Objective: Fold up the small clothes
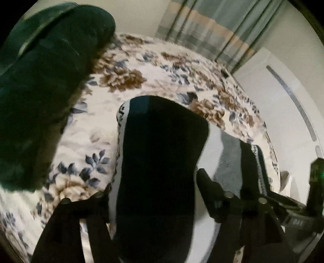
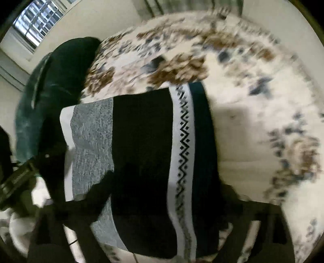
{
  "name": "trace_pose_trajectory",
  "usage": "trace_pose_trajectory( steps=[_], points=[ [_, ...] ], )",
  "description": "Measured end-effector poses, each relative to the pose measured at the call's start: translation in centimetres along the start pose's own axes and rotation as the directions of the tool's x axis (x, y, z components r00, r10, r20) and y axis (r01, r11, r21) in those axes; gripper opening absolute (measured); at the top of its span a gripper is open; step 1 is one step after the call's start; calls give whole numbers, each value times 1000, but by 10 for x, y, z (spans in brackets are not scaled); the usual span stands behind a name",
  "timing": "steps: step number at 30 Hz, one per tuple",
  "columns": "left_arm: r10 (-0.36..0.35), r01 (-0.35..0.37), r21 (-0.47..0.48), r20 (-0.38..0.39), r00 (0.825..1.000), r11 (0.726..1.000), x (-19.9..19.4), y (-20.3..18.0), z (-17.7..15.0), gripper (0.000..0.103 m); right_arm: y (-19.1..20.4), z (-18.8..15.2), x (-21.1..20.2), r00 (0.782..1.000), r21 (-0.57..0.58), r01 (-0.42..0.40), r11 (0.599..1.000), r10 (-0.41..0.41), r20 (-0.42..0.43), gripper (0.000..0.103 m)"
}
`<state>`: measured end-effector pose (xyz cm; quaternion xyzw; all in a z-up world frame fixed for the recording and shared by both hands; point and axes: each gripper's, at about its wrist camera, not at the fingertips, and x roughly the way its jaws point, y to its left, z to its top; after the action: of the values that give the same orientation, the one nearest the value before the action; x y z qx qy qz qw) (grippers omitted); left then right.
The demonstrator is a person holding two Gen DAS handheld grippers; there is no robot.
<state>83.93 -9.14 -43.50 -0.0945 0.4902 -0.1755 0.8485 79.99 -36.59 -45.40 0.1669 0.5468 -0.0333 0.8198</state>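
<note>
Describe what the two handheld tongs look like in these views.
The left tongs have matte black, angular fingers with small round silver bolt heads near their bases. The right tongs look equally black and blocky, though blur hides detail. No cables, markings or sleeves are visible.

Both cameras sit on the grippers and look steeply down at the flowery blanket (image 1: pixel 97 129) from close up. The left wrist camera faces toward the striped curtain (image 1: pixel 212 32) at 1 o'clock. The right wrist camera faces toward a window (image 2: pixel 38 18) at 11 o'clock. Both see the same striped cloth (image 1: pixel 160 161) and dark green pillow (image 2: pixel 54 91).
</note>
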Motion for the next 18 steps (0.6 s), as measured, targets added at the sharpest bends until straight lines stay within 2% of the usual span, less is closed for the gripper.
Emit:
trace_pose_trajectory(
  steps=[1,2,3,7,11,13,16,18],
  points=[
    [20,-20,1,24,1000,1000,-5,-3,-4,81,-1,-8,-10,998,1,54,999,-54,24,103],
    [55,-55,11,43,998,998,-12,-8,-8,100,1,-13,-20,994,1,96,995,-96,47,103],
    [83,-85,25,55,995,996,-17,-13,-11,103,3,-20,-33,988,-7,139,990,-138,66,103],
    [213,-221,85,94,972,971,-49,-37,-30,103,11,-49,-79,948,-50,285,957,-273,163,103],
    [260,-271,119,104,960,955,-90,-60,-51,103,11,-79,-134,930,-24,322,947,-311,199,103],
    [297,-310,118,116,948,943,-114,-70,-59,103,14,-92,-162,919,-20,337,941,-324,224,103],
    [303,-321,109,158,940,941,-166,-87,-74,103,22,-117,-209,899,-23,365,931,-346,268,103],
    [311,-333,108,179,933,937,-196,-97,-84,103,28,-136,-244,894,-30,369,929,-345,286,103]
  ],
)
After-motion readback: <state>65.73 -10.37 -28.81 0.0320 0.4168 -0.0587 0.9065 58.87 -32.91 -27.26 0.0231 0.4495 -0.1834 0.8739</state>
